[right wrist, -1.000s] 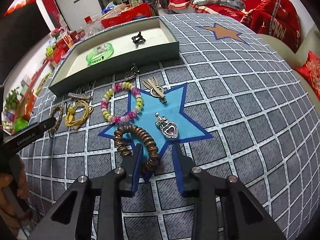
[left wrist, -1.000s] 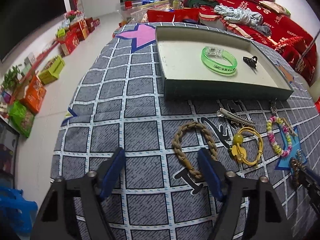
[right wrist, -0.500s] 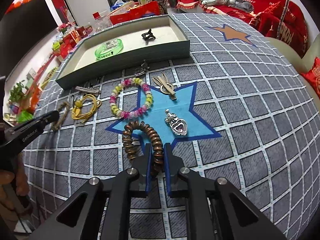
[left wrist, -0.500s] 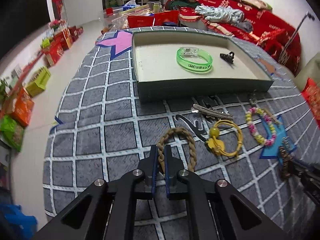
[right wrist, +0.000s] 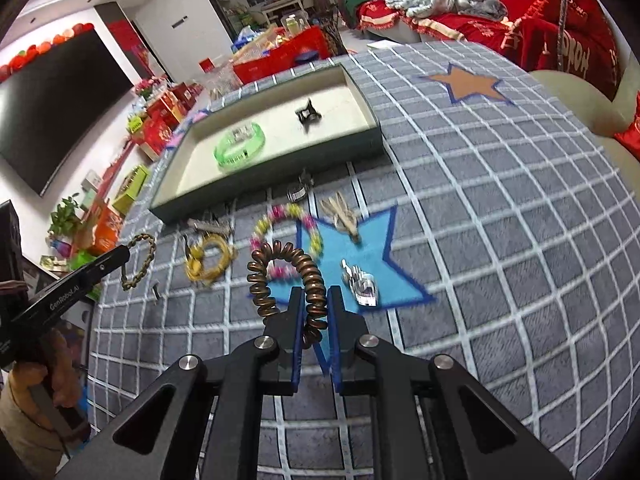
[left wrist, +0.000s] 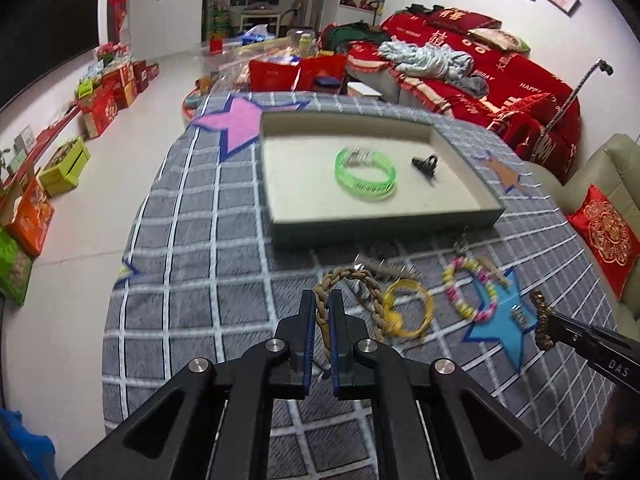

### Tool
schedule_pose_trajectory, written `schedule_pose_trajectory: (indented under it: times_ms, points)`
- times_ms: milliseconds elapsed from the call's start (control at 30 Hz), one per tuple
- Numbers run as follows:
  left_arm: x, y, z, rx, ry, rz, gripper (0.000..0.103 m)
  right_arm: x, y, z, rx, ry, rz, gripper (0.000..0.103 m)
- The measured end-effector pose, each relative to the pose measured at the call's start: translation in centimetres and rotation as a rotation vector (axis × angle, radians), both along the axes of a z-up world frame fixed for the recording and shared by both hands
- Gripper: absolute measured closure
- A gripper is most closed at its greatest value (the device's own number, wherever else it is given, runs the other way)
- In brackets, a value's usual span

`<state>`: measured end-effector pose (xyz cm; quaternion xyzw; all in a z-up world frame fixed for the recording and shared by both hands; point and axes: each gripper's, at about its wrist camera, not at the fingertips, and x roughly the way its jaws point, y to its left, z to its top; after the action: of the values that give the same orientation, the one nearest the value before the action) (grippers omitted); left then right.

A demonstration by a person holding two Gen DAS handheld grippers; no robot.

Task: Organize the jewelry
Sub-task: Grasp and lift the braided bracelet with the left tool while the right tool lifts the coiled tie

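Observation:
My left gripper (left wrist: 322, 300) is shut on a tan braided rope bracelet (left wrist: 360, 280) and holds it above the grey checked cloth; it also shows in the right wrist view (right wrist: 142, 258). My right gripper (right wrist: 316, 300) is shut on a brown spiral coil hair tie (right wrist: 280, 264), lifted off the blue star; it also shows in the left wrist view (left wrist: 542, 320). The grey-green tray (left wrist: 280, 216) lies ahead with a green bangle (left wrist: 366, 174) and a black claw clip (left wrist: 426, 164) in it.
On the cloth before the tray lie a yellow hair tie (left wrist: 408, 312), a pink and yellow bead bracelet (left wrist: 470, 292), a silver clip (left wrist: 380, 268), a heart pendant (right wrist: 362, 284), a bronze clip (right wrist: 342, 216) and a small charm (right wrist: 298, 190). The cloth edge drops off at left.
Both grippers closed on their pieces, the left on the rope bracelet and the right on the coil tie, and have lifted them off the cloth.

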<state>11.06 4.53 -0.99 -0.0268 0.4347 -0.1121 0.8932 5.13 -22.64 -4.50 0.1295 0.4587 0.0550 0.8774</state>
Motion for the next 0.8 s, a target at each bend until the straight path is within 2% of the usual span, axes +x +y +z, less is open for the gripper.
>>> schedule_pose_trajectory:
  times_ms: [133, 367, 600, 800]
  points:
    - [1.4, -0.8, 1.7, 0.01, -0.049, -0.034, 0.08, 2.0, 0.2, 1.3, -0.017, -0.021, 0.032, 0.091]
    - [6.0, -1.9, 2.8, -0.005, -0.072, -0.053, 0.08, 7.5, 1.4, 3.3, -0.063, -0.056, 0.09, 0.091]
    - [11.0, -2.6, 1.2, 0.035, -0.03, -0.06, 0.08, 12.6, 2.4, 2.8, -0.079, -0.026, 0.114, 0.091]
    - [13.1, -3.1, -0.6, 0.074, -0.001, -0.088, 0.08, 16.2, 3.1, 0.8, -0.116, 0.023, 0.122, 0.091]
